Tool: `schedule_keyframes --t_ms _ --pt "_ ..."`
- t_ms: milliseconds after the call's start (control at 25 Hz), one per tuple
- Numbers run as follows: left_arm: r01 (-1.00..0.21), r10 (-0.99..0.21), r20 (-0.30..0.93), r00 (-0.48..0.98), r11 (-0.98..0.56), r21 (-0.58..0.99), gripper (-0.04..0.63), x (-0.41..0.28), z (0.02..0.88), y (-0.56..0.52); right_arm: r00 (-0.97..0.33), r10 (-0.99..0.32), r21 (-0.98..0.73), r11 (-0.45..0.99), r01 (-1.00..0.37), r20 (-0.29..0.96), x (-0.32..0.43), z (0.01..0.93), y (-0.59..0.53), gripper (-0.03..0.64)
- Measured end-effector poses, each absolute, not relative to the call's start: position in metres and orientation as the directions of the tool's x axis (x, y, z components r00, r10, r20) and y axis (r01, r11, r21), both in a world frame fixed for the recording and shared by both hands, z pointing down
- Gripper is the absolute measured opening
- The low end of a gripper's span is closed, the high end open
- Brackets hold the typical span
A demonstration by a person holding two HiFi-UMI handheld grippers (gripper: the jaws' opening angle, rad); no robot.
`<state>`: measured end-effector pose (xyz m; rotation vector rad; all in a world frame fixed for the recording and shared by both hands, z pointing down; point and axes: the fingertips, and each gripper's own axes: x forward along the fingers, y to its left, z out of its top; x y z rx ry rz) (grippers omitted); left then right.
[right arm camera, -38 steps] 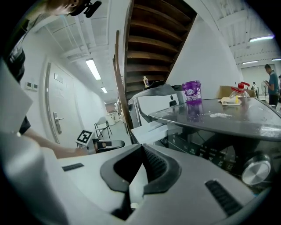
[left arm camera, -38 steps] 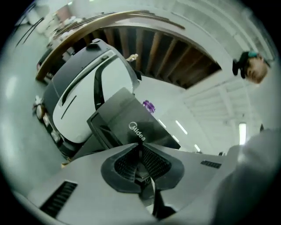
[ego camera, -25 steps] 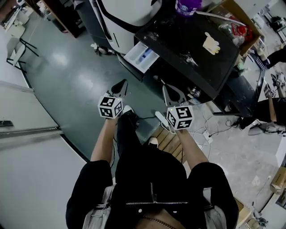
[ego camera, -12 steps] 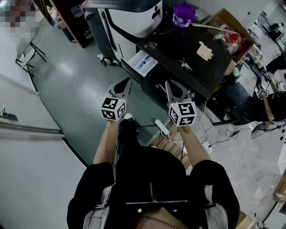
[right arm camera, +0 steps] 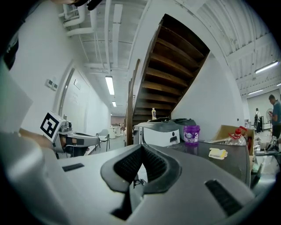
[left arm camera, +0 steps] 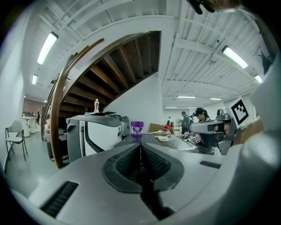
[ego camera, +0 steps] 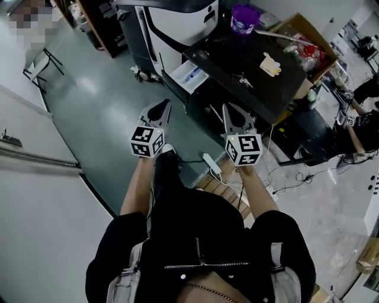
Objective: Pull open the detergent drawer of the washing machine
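Observation:
The white and black washing machine stands at the top of the head view, and it also shows in the left gripper view and the right gripper view. Its white detergent drawer, with blue inside, sticks out towards me. My left gripper is held in the air short of the drawer, below it in the picture. Its jaws are shut on nothing. My right gripper hovers beside it, before the black table's near edge, also shut and empty. Neither touches the machine.
A black table right of the machine carries a purple tub and a yellow cloth. A cardboard box sits behind it. A power strip and cables lie at my feet. A chair stands far left. People work at right.
Both grippers have risen and stand a little nearer the machine and table in the picture. Both stayed shut and empty. The drawer has not moved.

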<state>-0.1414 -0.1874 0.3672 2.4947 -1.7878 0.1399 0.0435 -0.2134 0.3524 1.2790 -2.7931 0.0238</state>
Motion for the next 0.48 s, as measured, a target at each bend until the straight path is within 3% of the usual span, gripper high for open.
schedule_keyframes --t_ms 480 --pt "-0.946 -0.94 0.117 0.319 -0.323 -0.011 0.023 -0.1373 0.369 -0.1799 -0.656 -0.752 0.011 0.658 -0.753 0.07 0.0443 0.355 -0.2053 0.002"
